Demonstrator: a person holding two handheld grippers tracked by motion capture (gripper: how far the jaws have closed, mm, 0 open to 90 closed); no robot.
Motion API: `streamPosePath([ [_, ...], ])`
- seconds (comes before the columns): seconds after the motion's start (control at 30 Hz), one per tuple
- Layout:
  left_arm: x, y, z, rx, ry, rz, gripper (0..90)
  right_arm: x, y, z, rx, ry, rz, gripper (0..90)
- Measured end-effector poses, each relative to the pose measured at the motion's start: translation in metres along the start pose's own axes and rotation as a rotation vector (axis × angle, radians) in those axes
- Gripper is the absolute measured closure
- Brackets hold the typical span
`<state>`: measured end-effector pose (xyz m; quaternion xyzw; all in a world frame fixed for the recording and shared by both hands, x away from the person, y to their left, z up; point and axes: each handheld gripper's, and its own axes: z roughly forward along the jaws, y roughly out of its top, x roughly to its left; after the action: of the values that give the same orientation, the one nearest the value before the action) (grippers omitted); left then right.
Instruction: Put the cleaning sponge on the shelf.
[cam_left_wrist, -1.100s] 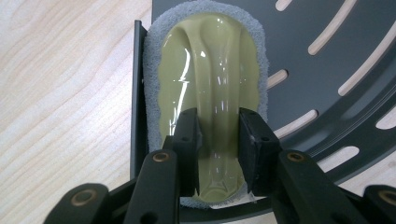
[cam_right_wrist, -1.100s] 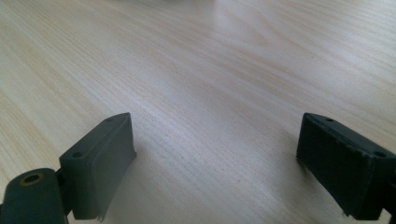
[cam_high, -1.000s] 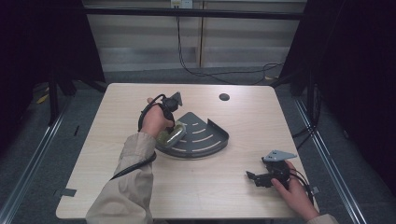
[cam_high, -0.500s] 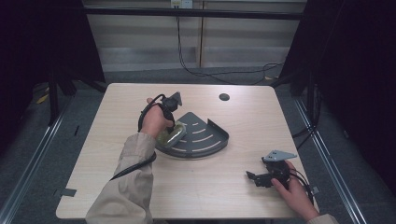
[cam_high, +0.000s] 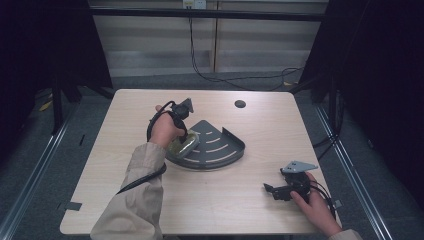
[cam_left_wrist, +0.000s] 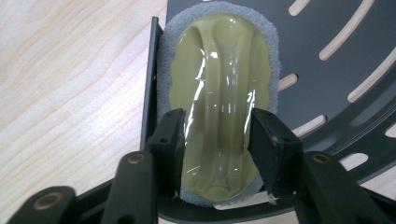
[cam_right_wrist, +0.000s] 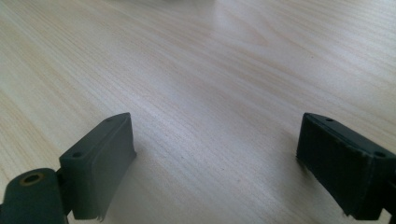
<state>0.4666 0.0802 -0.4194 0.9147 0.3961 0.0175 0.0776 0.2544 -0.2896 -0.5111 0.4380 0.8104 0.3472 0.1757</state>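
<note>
- Left gripper over the left end of the dark slotted corner rack, pointing down at it. The rack sits mid-table.
- A sponge, glossy olive top on a grey foam pad, lies in the rack against its straight left wall. Its near end is cut off behind the jaws.
- The jaws have just been opening; the sponge is between them. In the left gripper view the pads stand at its two sides, left one close against the edge, right one over the glossy top. Whether they still press on it I cannot tell.
- From the high view the sponge is half covered by the hand and sleeve.
- Right gripper at the near right of the table, well apart from the rack, jaws spread wide over bare wood.
- Small dark round thing near the far edge, too small to identify.
</note>
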Motion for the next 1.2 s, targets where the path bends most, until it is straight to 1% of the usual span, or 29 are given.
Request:
streamPosePath([
  [0.03,0.0,0.0,0.0,-0.002,0.008,-0.005,53.8,0.0,0.0,0.0,0.0,0.0,0.0,10.6],
  [0.07,0.0,0.0,0.0,-0.004,0.002,-0.007,52.6,0.0,0.0,0.0,0.0,0.0,0.0,10.6],
  [0.1,0.0,-0.001,-0.001,-0.01,0.004,-0.021,50.3,0.0,0.0,0.0,0.0,0.0,0.0,10.6],
  [0.13,0.001,-0.001,-0.001,-0.014,-0.003,-0.023,48.0,0.0,0.0,0.0,0.0,0.0,0.001,10.6],
  [0.2,0.001,-0.001,-0.001,-0.012,-0.005,-0.026,45.9,0.0,0.0,0.0,0.0,0.0,0.0,10.6],
  [0.27,0.001,-0.001,-0.001,-0.016,-0.007,-0.039,41.5,0.0,0.0,0.0,0.0,0.0,0.0,10.6],
  [0.33,0.001,-0.002,-0.001,-0.019,-0.008,-0.043,40.1,0.0,0.0,0.0,0.0,0.0,0.0,10.6],
  [0.47,0.001,-0.002,-0.002,-0.029,-0.008,-0.054,34.3,0.0,0.0,0.0,0.0,0.0,0.001,10.6],
  [0.6,0.001,-0.002,-0.004,-0.035,-0.01,-0.056,30.7,0.0,0.0,0.0,0.0,0.0,0.001,10.6],
  [0.63,0.001,-0.002,-0.004,-0.043,-0.011,-0.047,29.6,0.0,0.0,0.0,0.0,0.0,0.0,10.6],
  [0.67,0.001,-0.002,-0.004,-0.046,-0.008,-0.056,28.8,0.0,0.0,0.0,0.0,0.0,0.0,10.6],
  [0.7,0.001,-0.002,-0.005,-0.049,-0.007,-0.057,27.7,0.0,0.0,0.0,0.0,0.0,0.0,10.6],
  [0.87,0.001,-0.003,-0.006,-0.053,-0.007,-0.058,25.1,0.0,0.0,0.0,0.0,0.0,0.001,10.6],
  [0.93,0.0,-0.003,-0.007,-0.058,-0.013,-0.064,24.7,0.0,0.0,0.0,0.0,0.0,0.0,10.6],
  [1.03,0.001,-0.005,-0.008,-0.056,-0.015,-0.057,24.4,0.0,0.0,0.0,0.0,0.0,0.001,10.6],
  [1.07,0.0,-0.005,-0.008,-0.061,-0.017,-0.062,24.4,0.0,0.0,0.0,0.0,0.0,0.001,10.6],
  [1.1,0.0,-0.006,-0.009,-0.056,-0.021,-0.06,24.4,0.0,0.0,0.0,0.0,0.0,0.0,10.6],
  [1.13,0.001,-0.006,-0.01,-0.061,-0.015,-0.057,24.3,0.0,0.0,0.0,0.0,0.0,0.0,10.6],
  [1.2,0.0,-0.007,-0.011,-0.068,-0.02,-0.063,24.3,0.0,0.0,0.0,0.0,0.0,0.001,10.6],
])
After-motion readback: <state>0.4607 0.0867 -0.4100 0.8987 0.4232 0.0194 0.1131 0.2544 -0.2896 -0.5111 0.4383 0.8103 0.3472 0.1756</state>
